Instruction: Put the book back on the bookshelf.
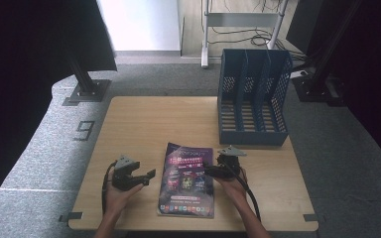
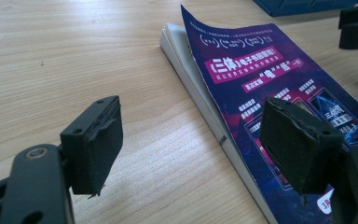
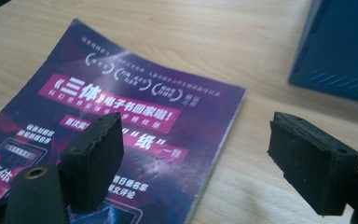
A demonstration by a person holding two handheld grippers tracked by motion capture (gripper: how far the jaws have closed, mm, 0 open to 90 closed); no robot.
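Two hand-held black grippers, left (image 1: 146,177) and right (image 1: 209,171), are hovering with jaws spread, empty, flanking a thin purple glossy-covered magazine (image 1: 187,179) lying flat on the pale wooden table (image 1: 144,119); light, floppy and likely slippery, it is probably best pinched at its thicker spine edge.

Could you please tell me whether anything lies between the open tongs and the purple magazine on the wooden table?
Nothing visible does: left tongs and right tongs flank the purple glossy magazine, bare wooden table between.
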